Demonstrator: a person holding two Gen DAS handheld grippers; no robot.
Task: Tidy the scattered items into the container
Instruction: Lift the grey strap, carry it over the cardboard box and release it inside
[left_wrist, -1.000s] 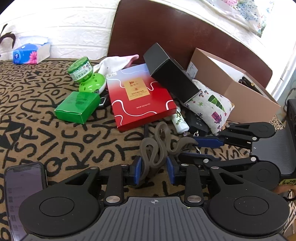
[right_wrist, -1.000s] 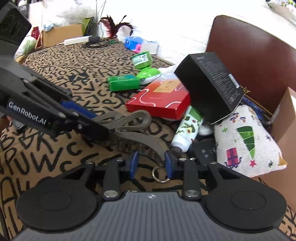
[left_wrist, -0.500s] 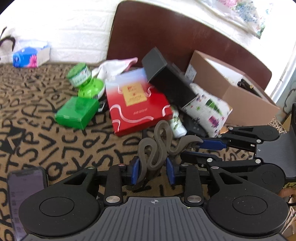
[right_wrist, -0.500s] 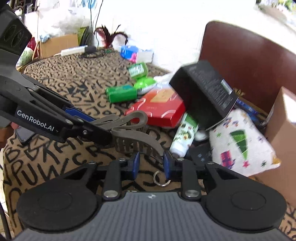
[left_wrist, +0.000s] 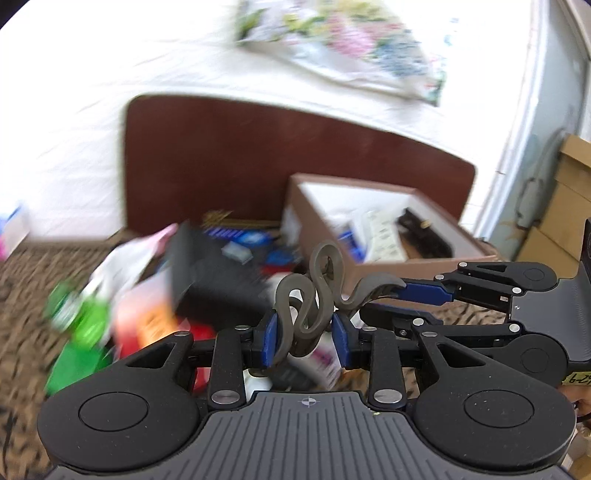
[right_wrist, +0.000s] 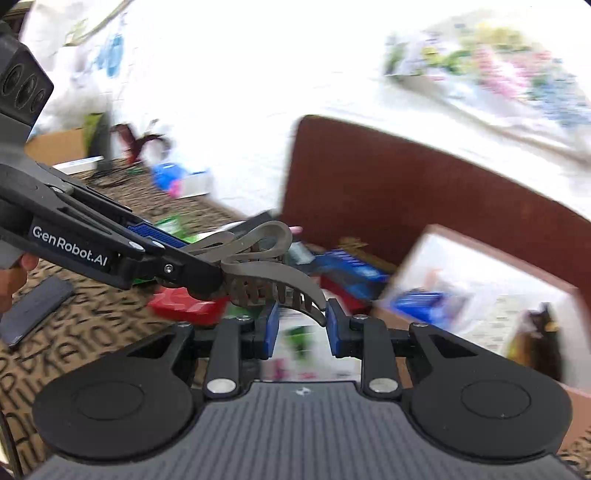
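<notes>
Between the blue pads of the left gripper (left_wrist: 306, 334), at lower centre of its frame, sits the wavy body of the grey-brown hair claw (left_wrist: 314, 295); the pads press it from both sides. One curled end reaches right into the right gripper (left_wrist: 388, 295). From the right wrist, the claw (right_wrist: 266, 273) sits just above that gripper's own narrowly parted pads; whether they pinch it I cannot tell. Behind, the open cardboard box (left_wrist: 424, 264) is blurred.

Matt grey plastic hair claw (left_wrist: 317, 291); cardboard box (left_wrist: 388, 266); matt black plastic grippers.
</notes>
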